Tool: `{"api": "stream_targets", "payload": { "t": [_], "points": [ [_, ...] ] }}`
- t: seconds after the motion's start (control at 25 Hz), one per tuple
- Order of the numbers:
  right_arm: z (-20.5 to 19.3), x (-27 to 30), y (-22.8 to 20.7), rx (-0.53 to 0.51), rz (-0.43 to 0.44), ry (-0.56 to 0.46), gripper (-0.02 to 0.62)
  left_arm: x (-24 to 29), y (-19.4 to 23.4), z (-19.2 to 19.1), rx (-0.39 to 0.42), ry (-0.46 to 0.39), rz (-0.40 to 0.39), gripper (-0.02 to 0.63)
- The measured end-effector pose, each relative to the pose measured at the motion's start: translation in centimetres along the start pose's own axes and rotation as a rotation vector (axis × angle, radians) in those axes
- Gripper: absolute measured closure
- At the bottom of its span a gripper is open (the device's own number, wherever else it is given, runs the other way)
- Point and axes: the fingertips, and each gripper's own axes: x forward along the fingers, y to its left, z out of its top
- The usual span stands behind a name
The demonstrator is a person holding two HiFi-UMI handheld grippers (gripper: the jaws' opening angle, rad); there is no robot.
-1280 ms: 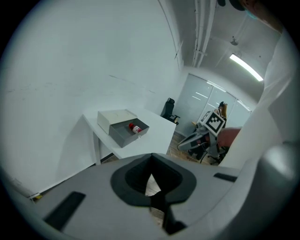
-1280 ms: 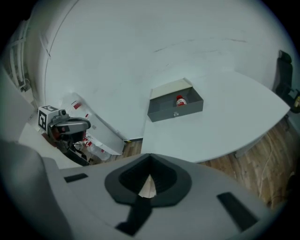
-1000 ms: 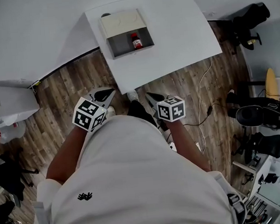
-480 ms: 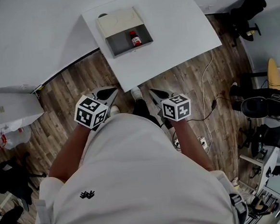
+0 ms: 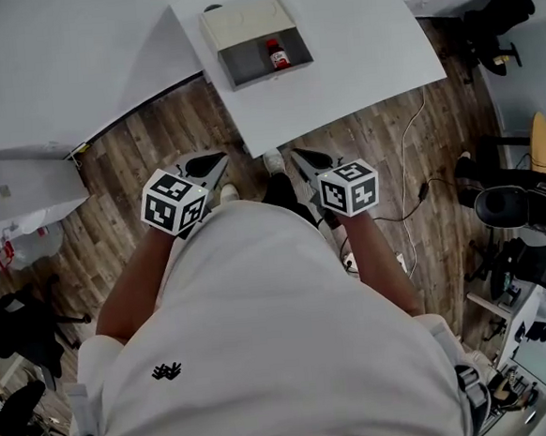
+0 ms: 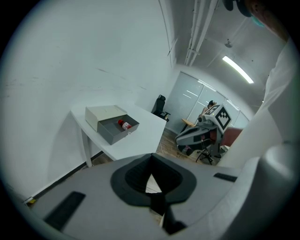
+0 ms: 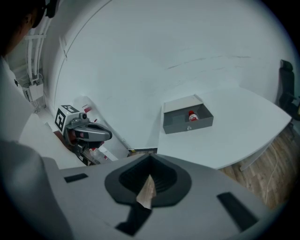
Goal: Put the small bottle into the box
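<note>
The bottle (image 5: pixel 279 54) already sits inside the open drawer (image 5: pixel 266 70) of the box (image 5: pixel 246 22), far ahead of both grippers, on the table (image 5: pixel 373 54). The left gripper (image 5: pixel 203 163) and the right gripper (image 5: pixel 308 161) are both clenched and hold nothing. They hang close to the person's body, well apart from the table. The placing looks done. If the drawer has to be closed, the person should first step nearer, then push its front gently and straight, so the bottle does not roll.

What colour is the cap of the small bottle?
Red; the small bottle shows best in the right gripper view.
</note>
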Motion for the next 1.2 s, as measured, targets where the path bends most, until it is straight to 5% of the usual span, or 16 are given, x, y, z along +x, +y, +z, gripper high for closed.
{"api": "stream_targets", "payload": {
  "t": [0.6,1.2],
  "points": [
    [1.5,-1.6,0.3,-0.038,-0.028,-0.004,0.591,-0.7,0.6,0.0,-0.024,-0.01,0.009,0.6],
    [-2.0,-5.3,-1.1,-0.052,-0.026,0.024,0.591,3.7,-3.8,-1.1,-0.014,0.047,-0.052,0.6]
  ]
}}
